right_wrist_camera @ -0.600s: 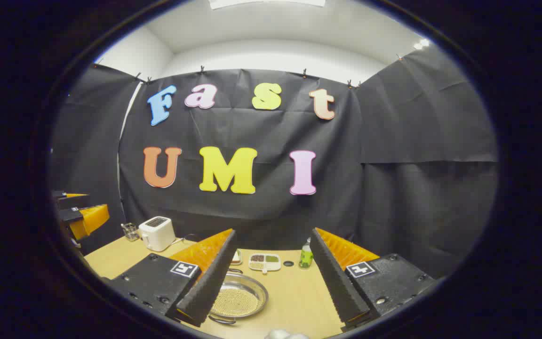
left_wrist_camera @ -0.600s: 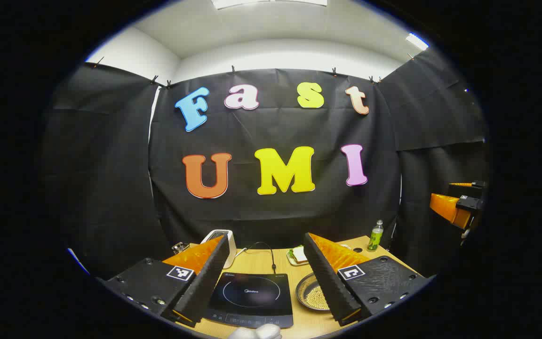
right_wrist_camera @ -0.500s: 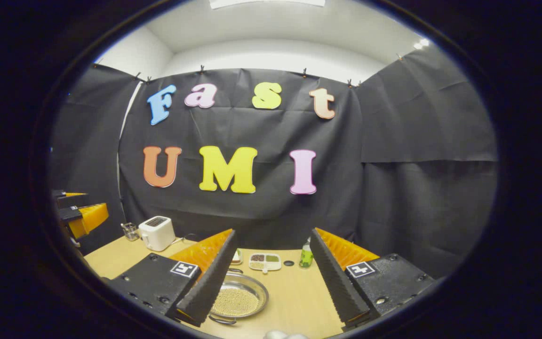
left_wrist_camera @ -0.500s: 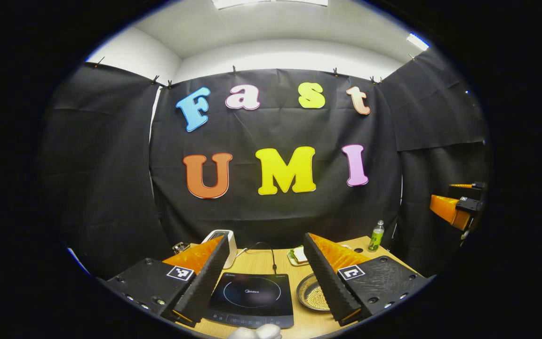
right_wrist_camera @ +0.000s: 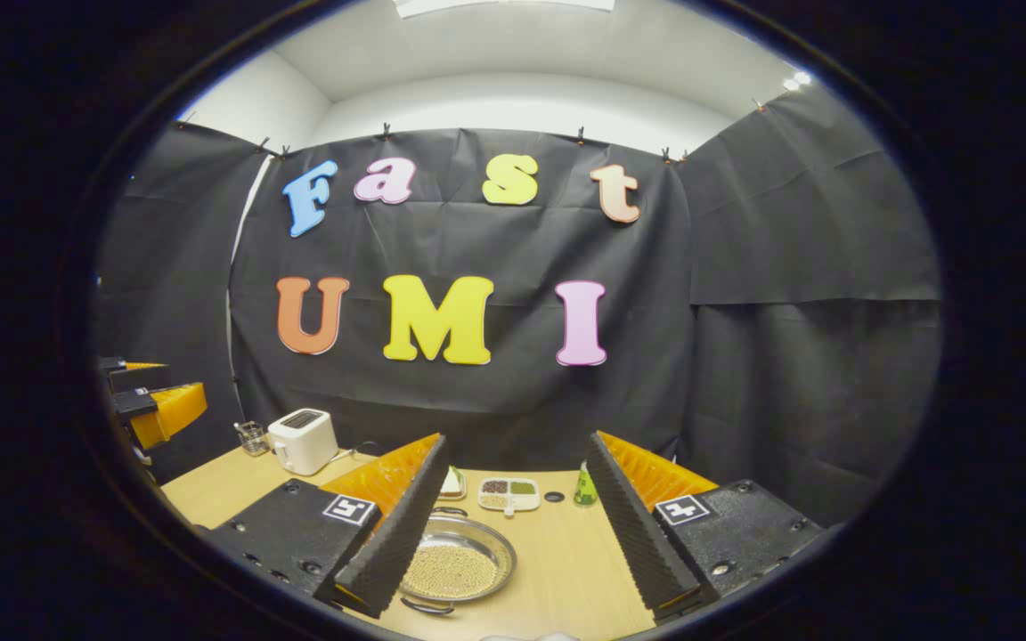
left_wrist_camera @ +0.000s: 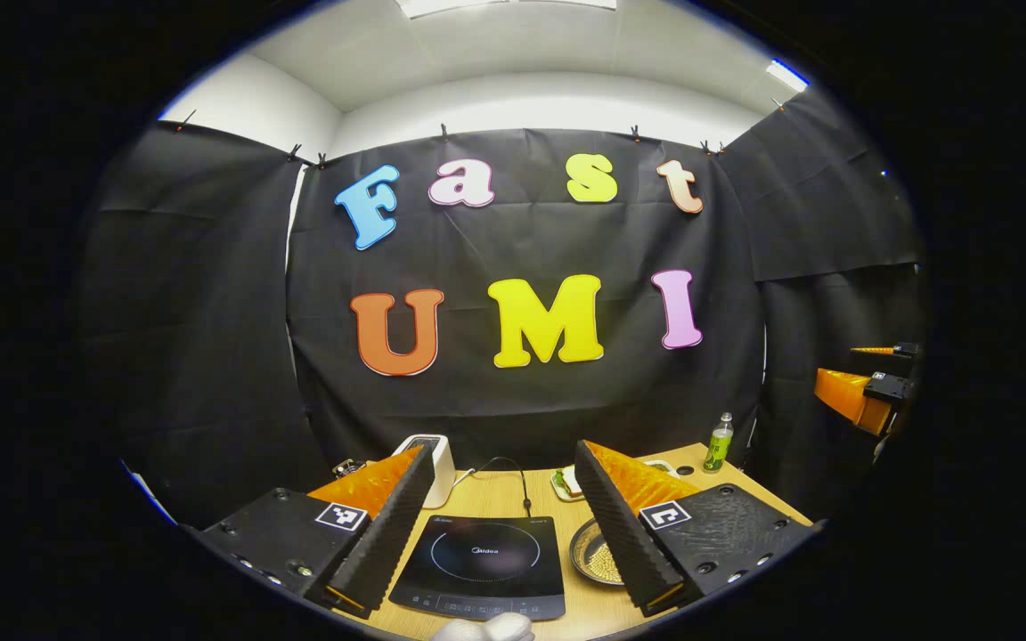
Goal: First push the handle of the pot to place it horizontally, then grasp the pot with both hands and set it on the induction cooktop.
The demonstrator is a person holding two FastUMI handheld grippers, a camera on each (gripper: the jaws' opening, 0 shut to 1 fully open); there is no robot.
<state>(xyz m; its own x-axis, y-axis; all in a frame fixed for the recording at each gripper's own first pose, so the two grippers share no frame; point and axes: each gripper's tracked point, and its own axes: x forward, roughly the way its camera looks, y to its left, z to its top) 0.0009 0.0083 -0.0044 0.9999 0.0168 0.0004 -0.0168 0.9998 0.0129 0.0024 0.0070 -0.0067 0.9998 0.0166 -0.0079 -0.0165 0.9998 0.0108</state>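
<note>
Left gripper view: above near table edge (left_wrist_camera: 584, 614), facing back wall, cooktop (left_wrist_camera: 482, 565) lower centre, close. Right gripper view: same height, same facing, farther right; pot (right_wrist_camera: 455, 570) lower centre. Shared: pot (left_wrist_camera: 598, 561), toaster (left_wrist_camera: 433, 458) (right_wrist_camera: 304, 441), bottle (left_wrist_camera: 718, 442) (right_wrist_camera: 582, 485). Each view catches other gripper at frame edge: (left_wrist_camera: 865, 396), (right_wrist_camera: 152, 405).

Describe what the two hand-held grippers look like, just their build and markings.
The left hand-held gripper and right hand-held gripper look alike: two wedge-shaped fingers with ridged inner faces, on black blocks with screws and square black-and-white tags.
</note>
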